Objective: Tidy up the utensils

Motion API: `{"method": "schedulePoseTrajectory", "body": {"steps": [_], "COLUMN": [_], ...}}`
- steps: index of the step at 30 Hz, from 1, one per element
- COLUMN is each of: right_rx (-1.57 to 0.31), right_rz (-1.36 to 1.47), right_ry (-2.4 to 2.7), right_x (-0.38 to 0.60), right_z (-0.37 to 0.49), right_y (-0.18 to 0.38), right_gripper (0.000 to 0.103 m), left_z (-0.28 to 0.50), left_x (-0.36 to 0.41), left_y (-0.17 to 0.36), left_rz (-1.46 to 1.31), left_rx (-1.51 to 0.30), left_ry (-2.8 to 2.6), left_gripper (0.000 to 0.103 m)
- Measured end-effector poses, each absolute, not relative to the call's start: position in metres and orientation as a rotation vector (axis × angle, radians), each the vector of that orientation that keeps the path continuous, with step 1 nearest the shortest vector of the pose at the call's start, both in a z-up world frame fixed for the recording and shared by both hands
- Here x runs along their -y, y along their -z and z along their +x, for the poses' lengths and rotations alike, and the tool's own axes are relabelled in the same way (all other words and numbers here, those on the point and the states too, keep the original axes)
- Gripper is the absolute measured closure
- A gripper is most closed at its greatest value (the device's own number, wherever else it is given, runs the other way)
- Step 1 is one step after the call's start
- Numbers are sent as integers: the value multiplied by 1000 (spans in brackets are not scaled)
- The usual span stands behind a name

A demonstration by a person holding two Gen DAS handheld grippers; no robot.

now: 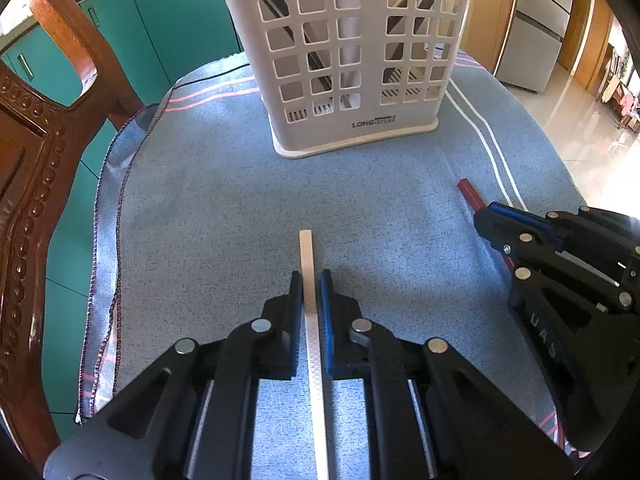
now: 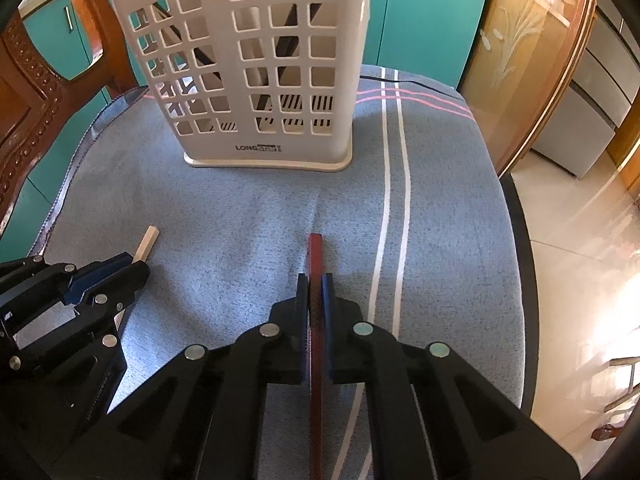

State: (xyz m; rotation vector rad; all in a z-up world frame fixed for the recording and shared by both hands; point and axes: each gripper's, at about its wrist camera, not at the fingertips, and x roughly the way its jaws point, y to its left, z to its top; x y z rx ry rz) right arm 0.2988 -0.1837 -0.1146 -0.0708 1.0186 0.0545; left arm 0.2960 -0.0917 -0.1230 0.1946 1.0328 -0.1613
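Note:
My left gripper (image 1: 311,280) is shut on a white chopstick (image 1: 307,252) that points forward toward the white slotted utensil holder (image 1: 348,56). My right gripper (image 2: 315,282) is shut on a red chopstick (image 2: 315,252), also pointing at the holder (image 2: 256,64). Each gripper shows in the other view: the right one at the right edge (image 1: 486,220) with the red chopstick tip (image 1: 468,190), the left one at the left edge (image 2: 134,268) with the white chopstick tip (image 2: 147,240). Dark utensils stand inside the holder.
The holder stands on a blue cloth (image 1: 208,208) with white and pink stripes over a table. A carved wooden chair (image 1: 36,152) stands at the left. Teal cabinets (image 1: 180,12) lie behind. Tiled floor (image 2: 568,240) drops off to the right.

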Motion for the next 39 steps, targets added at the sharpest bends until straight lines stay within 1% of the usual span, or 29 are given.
{"method": "schedulePoseTrajectory", "body": {"steps": [8, 12, 15, 25, 30, 36, 39], "right_rx": [-982, -935, -893, -701, -592, -360, -250], "right_rz": [1, 49, 85, 199, 225, 229, 227], "right_ry": [-58, -89, -128, -204, -226, -221, -187], "right_x": [193, 205, 211, 235, 241, 242, 242], "right_z": [295, 288, 280, 227, 215, 225, 241], "right_y": [104, 84, 61, -27, -80, -170, -202], "right_gripper": [96, 96, 96, 96, 96, 96, 96], "left_z": [293, 288, 281, 243, 234, 265, 283], "left_x": [88, 82, 77, 41, 26, 16, 19], "left_y": [119, 105, 82, -21, -91, -182, -208], "left_rz": [161, 137, 104, -38, -72, -124, -136], "left_rx": [-1024, -991, -942, -716, -561, -381, -325], "left_ry": [162, 180, 208, 288, 319, 305, 267], "left_gripper": [96, 96, 96, 96, 96, 96, 96]}}
